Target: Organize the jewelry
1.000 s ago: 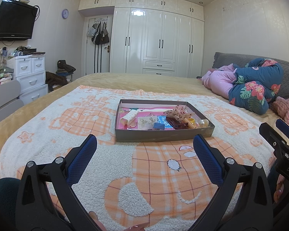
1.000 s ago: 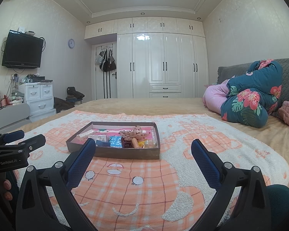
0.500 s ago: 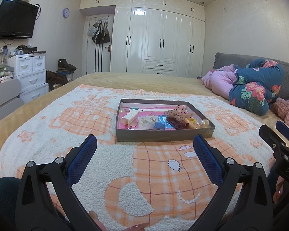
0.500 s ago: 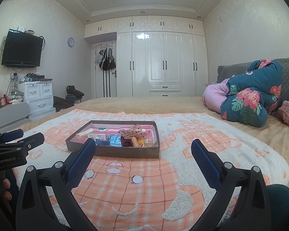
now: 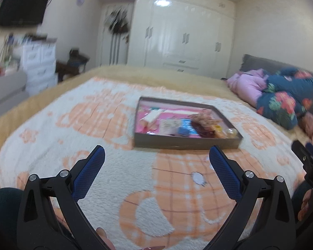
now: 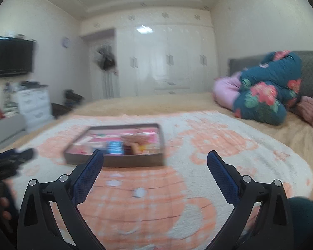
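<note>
My left gripper (image 5: 156, 156) fills the bottom of its frame, fingers spread wide with nothing between the blue pads (image 5: 87, 177). It hangs over the blanket (image 5: 119, 166), a fleecy white and orange one. Just past the fingertips, at the middle of the frame, the tray (image 5: 185, 142) lies flat on the blanket. It is a shallow grey box with a pink floor. Inside I can make out a white card (image 5: 169, 125), a blue piece (image 5: 184, 127) beside it, a dark red and brown heap (image 5: 204, 123) to the right, and a pale round thing (image 5: 231, 132) in the near right corner. Motion blur hides what each one is.

My right gripper (image 6: 155, 159) is spread just as wide and also holds nothing. In its frame the tray (image 6: 135, 162) sits left of centre, and its near wall lies just behind my left fingertip. The view is too blurred to sort the pieces.

My other gripper shows at the right edge of the left view (image 5: 311, 166) and at the left edge of the right view (image 6: 10, 160).

Further out, bundled quilts (image 6: 265, 95) lie on the right of the bed. A wardrobe (image 6: 167, 62) fills the far wall, a TV (image 6: 12, 57) hangs at upper left, and white drawers (image 6: 33, 106) stand under it.
</note>
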`<action>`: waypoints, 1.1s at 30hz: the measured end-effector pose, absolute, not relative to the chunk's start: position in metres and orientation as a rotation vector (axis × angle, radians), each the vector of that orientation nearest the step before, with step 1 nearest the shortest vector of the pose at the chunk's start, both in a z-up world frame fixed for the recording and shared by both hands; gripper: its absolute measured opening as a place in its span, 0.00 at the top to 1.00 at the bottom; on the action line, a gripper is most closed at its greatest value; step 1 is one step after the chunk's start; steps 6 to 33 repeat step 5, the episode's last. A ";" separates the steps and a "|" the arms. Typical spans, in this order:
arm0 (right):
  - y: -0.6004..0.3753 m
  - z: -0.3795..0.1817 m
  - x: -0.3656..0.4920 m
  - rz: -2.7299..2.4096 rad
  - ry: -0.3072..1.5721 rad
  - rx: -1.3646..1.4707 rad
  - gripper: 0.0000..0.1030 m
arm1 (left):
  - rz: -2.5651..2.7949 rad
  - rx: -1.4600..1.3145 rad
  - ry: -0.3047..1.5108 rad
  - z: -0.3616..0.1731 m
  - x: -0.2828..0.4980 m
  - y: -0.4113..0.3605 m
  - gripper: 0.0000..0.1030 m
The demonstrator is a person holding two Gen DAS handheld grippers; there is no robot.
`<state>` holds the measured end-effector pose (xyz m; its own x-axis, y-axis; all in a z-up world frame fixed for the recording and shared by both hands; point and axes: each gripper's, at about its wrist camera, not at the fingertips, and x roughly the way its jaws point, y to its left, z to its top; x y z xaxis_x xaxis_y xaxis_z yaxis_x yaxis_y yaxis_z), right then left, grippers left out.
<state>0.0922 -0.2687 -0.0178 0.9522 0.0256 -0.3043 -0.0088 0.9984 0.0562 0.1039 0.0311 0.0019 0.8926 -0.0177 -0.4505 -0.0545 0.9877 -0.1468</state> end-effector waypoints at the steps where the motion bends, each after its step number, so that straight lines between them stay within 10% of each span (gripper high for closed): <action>1: -0.277 -0.016 0.108 -0.021 0.336 0.060 0.06 | 0.048 -0.158 0.497 0.002 0.116 0.040 0.11; 5: -0.334 -0.024 0.222 -0.176 0.639 0.102 0.06 | 0.220 -0.161 0.647 -0.004 0.199 0.102 0.11; 33: -0.334 -0.024 0.222 -0.176 0.639 0.102 0.06 | 0.220 -0.161 0.647 -0.004 0.199 0.102 0.11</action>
